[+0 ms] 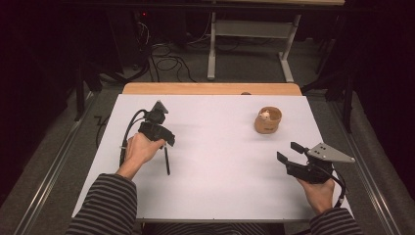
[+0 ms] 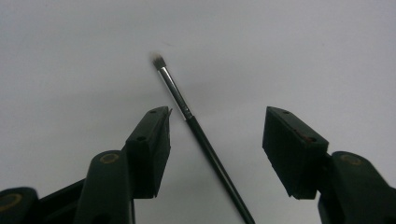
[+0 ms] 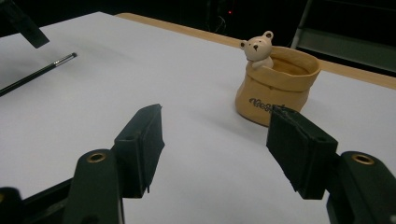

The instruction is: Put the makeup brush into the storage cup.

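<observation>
Right gripper (image 1: 287,151) fingers spread, grasping nothing | left gripper (image 2: 215,135) fingers released, straddling thin brush (image 2: 201,135) without touching | brush: black handle, silver ferrule, small dark tip, flat on white counter (image 1: 220,186) | farther: tan bear pot (image 1: 267,120)

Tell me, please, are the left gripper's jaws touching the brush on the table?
Apart. In the left gripper view the brush lies on the table between the open jaws of the left gripper, with white surface visible on both sides.
</observation>
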`<move>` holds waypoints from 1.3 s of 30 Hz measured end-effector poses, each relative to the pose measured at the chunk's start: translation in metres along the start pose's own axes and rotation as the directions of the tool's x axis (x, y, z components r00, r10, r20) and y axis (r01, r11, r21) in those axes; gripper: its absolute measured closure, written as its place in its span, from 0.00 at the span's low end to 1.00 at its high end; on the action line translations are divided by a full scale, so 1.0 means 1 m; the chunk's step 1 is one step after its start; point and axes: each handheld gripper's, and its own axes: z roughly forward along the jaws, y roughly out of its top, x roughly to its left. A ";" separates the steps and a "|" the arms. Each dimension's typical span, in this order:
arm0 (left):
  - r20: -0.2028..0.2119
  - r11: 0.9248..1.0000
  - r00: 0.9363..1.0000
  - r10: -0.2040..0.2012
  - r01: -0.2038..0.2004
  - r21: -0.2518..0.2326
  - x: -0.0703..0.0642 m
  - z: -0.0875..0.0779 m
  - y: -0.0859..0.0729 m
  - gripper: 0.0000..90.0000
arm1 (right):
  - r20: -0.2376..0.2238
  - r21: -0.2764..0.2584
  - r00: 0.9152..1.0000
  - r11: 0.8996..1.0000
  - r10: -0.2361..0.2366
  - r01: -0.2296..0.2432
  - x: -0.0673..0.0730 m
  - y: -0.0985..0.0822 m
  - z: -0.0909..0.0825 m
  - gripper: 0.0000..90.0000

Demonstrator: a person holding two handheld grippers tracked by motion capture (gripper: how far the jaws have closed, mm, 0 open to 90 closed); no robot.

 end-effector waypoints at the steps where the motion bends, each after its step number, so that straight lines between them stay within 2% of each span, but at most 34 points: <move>1: -0.001 1.000 1.000 -0.002 0.002 0.007 0.000 0.001 0.000 0.47 | 0.001 -0.002 1.000 1.000 0.000 0.000 0.000 0.000 0.000 0.41; 11: -0.011 0.997 0.999 -0.033 0.034 0.075 0.001 0.009 0.002 0.48 | 0.002 -0.001 1.000 1.000 0.000 0.000 0.000 0.000 0.000 0.41; 19: 0.001 0.992 0.998 -0.056 0.056 0.113 0.006 0.019 -0.002 0.48 | 0.005 -0.003 1.000 1.000 -0.003 0.003 0.000 0.000 -0.001 0.42; 26: 0.004 0.988 0.998 -0.059 0.058 0.147 0.008 0.027 -0.007 0.49 | 0.004 -0.002 1.000 1.000 -0.002 0.002 0.000 0.000 0.000 0.42; 39: -0.034 0.988 0.999 -0.043 0.048 0.148 0.004 0.031 -0.010 0.54 | 0.004 0.002 1.000 1.000 0.000 0.000 0.000 0.000 0.000 0.42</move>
